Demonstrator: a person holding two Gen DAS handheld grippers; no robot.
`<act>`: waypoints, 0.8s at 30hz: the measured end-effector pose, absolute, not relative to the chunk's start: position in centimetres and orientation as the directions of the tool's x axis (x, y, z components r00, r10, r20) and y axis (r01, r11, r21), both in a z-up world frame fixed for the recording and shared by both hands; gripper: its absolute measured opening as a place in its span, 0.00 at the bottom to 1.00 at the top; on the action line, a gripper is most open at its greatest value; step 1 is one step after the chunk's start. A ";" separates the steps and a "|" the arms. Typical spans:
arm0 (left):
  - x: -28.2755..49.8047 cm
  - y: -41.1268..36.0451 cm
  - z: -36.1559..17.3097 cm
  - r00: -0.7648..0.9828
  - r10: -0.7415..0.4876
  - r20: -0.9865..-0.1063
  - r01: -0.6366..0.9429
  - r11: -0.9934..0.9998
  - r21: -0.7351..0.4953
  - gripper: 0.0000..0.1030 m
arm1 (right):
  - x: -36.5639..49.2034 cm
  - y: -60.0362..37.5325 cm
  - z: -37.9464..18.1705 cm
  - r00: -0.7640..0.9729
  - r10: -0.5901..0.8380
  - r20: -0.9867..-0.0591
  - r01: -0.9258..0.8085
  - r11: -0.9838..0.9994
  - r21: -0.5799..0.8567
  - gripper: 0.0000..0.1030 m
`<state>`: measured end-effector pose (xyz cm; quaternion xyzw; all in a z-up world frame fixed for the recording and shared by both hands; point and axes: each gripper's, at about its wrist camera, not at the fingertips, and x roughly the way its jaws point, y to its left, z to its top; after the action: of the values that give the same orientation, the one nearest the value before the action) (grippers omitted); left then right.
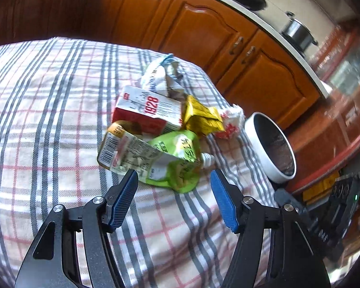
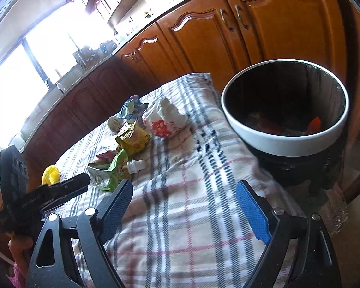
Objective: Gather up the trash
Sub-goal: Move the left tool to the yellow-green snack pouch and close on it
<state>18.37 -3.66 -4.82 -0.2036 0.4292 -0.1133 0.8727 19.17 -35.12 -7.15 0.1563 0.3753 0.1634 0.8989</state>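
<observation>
Partly, green pouch [image 1: 177, 160] hides beneath barcode wrapper [image 1: 122, 154].

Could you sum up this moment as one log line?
left gripper: open, near green pouch | right gripper: open, empty | bin: holds trash

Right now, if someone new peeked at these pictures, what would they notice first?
Probably the heap of crumpled trash in the middle of the checked cloth: a red-and-white carton, a green pouch and a yellow wrapper. Next, the white-rimmed bin at the cloth's edge, with some rubbish already inside. Both grippers' blue fingers are spread open, holding nothing.
</observation>
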 end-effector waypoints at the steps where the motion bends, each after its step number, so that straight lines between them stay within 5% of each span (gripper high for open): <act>1: 18.6 -3.5 -4.9 0.606 -0.374 -0.702 0.013 0.888 -0.461 0.62 | 19.2 -35.0 -7.1 0.664 0.414 -0.623 -0.179 0.896 0.405 0.87; 9: 22.0 -3.1 -5.9 0.598 -0.298 -0.744 -0.055 0.911 -0.409 0.59 | 20.5 -34.4 -6.8 0.666 0.411 -0.622 -0.184 0.899 0.397 0.87; 12: 22.5 -3.1 -6.4 0.590 -0.291 -0.753 -0.030 0.924 -0.381 0.33 | 21.3 -34.2 -6.8 0.664 0.410 -0.625 -0.186 0.900 0.393 0.87; 14: 22.6 -2.9 -6.6 0.590 -0.318 -0.742 0.010 0.922 -0.387 0.26 | 22.1 -33.9 -6.7 0.666 0.409 -0.624 -0.194 0.902 0.385 0.86; 20: 22.0 -2.8 -6.3 0.600 -0.339 -0.725 0.098 0.930 -0.353 0.08 | 25.3 -32.6 -6.4 0.661 0.420 -0.622 -0.213 0.900 0.381 0.79; 24: 21.2 -2.3 -5.7 0.590 -0.387 -0.708 0.151 0.915 -0.374 0.06 | 27.8 -31.7 -6.6 0.655 0.417 -0.630 -0.217 0.903 0.372 0.70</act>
<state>21.18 -2.32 -5.73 -0.1386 0.4261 -0.1529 0.8808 27.82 -31.68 -6.63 0.1329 0.3760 0.1761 0.9000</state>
